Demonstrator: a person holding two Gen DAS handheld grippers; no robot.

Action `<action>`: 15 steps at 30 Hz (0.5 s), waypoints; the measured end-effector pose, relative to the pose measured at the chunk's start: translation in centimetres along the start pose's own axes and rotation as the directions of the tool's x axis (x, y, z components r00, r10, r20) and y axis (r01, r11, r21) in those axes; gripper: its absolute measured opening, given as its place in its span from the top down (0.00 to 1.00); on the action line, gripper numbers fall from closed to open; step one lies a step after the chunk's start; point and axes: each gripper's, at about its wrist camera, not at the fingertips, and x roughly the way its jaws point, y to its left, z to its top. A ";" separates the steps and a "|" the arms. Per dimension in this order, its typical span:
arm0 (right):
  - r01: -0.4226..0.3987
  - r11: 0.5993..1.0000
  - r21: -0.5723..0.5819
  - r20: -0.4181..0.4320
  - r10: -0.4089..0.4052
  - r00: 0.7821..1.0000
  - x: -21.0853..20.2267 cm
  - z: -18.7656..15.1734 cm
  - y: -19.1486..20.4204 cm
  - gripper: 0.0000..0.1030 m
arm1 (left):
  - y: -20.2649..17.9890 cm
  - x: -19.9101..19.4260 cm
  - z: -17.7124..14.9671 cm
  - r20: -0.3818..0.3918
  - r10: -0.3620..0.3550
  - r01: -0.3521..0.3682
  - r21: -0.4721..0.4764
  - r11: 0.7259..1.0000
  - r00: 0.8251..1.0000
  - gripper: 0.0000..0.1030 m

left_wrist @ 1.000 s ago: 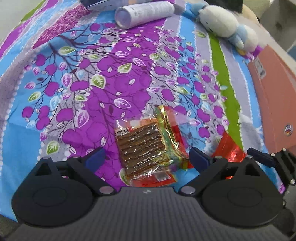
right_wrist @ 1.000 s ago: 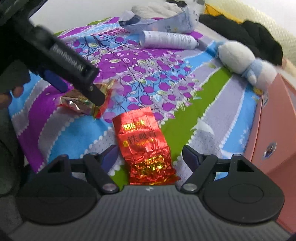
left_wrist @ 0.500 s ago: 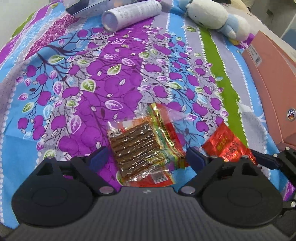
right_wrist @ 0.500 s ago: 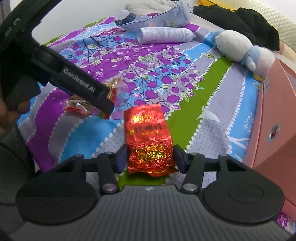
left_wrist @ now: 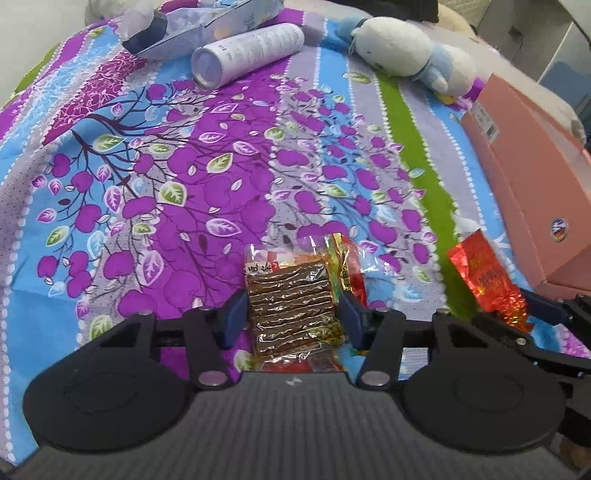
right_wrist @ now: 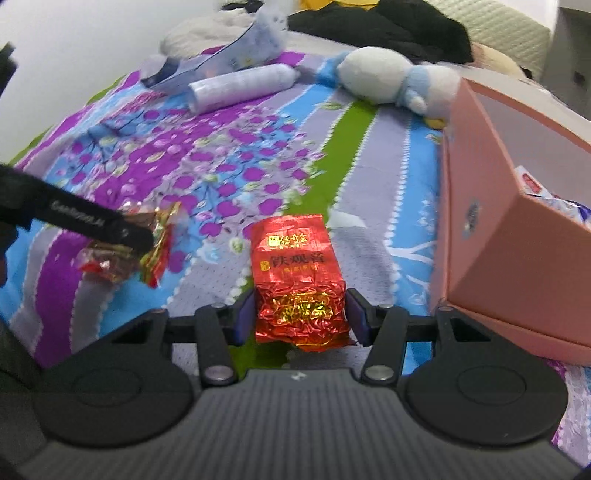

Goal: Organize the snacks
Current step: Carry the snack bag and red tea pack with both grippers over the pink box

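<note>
While I look down both wrist views, the biggest thing I see is the bed, its cover printed with purple blossoms and blue, grey and green stripes, filling most of each frame. Next in size is the pink box along the right edge of the right wrist view; it stands open, with wrapped packets just showing inside at the far right. A white and blue plush toy lies at the top right of the left wrist view, and a white cylindrical tube rests on its side at the top centre beside a crumpled plastic bag. My left claw is closing around the clear packet of brown snack sticks, which lies flat on the bed at the lower centre; the blue pads stand just beside its edges, and I cannot tell whether they press yet. My right claw is closed about halfway onto the red foil packet, low in the centre of its view, the pads touching its crinkled sides, just beside the box.
</note>
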 end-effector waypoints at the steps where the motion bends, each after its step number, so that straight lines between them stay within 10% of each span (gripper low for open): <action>1: -0.004 1.000 0.009 0.002 0.004 1.000 -0.2 0.1 -0.1 0.47 | -0.1 -0.1 0.0 0.001 -0.008 0.008 -0.003 1.000 1.000 0.43; 15: 0.059 0.995 0.084 0.128 -0.070 0.989 -4.3 1.9 -1.3 0.47 | -2.5 -4.9 1.9 0.115 -0.096 0.098 -0.012 0.995 0.989 0.43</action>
